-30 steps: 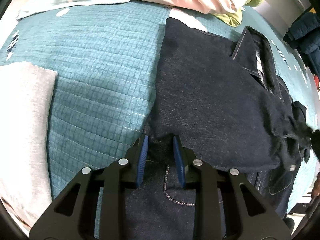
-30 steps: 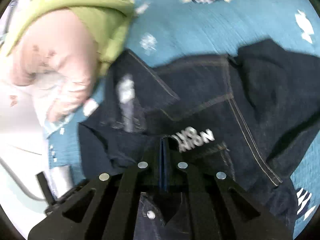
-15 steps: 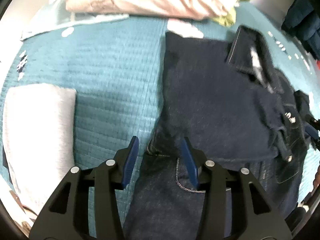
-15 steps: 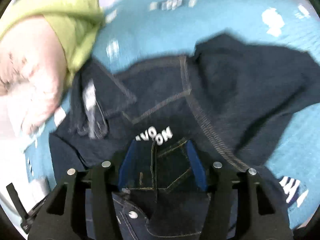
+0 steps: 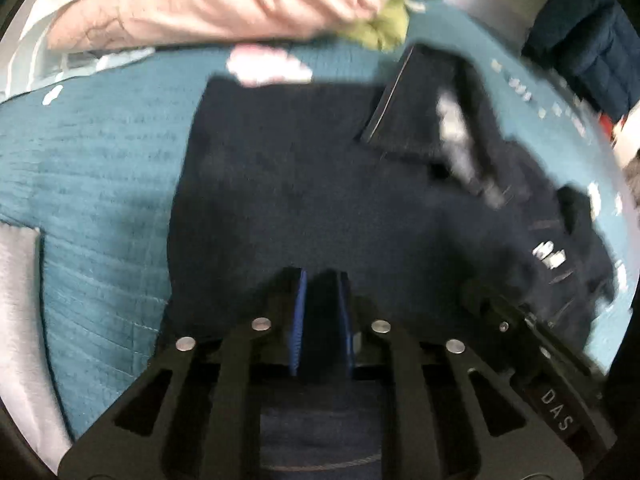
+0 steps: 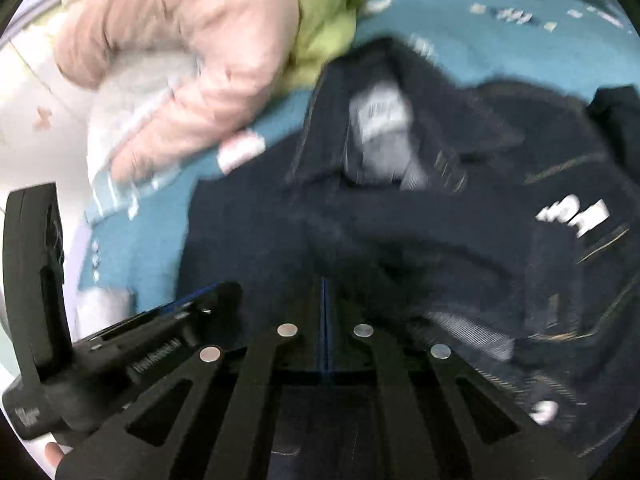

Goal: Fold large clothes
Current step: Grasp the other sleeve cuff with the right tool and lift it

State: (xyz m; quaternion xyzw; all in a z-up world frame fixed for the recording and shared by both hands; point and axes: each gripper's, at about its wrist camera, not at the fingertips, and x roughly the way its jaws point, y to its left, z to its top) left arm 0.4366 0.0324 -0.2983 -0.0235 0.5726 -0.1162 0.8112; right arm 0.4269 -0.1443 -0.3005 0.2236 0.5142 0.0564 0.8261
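Observation:
A dark blue denim jacket (image 5: 320, 184) lies on the teal quilted bedspread (image 5: 100, 184), collar and white label at the far right. It fills the right wrist view (image 6: 400, 216) too. My left gripper (image 5: 322, 280) has its blue pads closed on a fold of the jacket's near edge. My right gripper (image 6: 326, 284) is shut tight on denim at the jacket's near edge. The other gripper's black body (image 6: 132, 340) shows at the lower left of the right wrist view. Both views are blurred by motion.
A pink padded garment (image 5: 208, 0) and a lime green one (image 5: 384, 28) lie at the head of the bed. A folded pale grey cloth (image 5: 16, 320) lies at the left. A navy puffer jacket (image 5: 580, 36) hangs at the far right.
Both grippers, open half a second ago, have closed on the jacket's near edge and moved forward over it. The two grippers have come close together.

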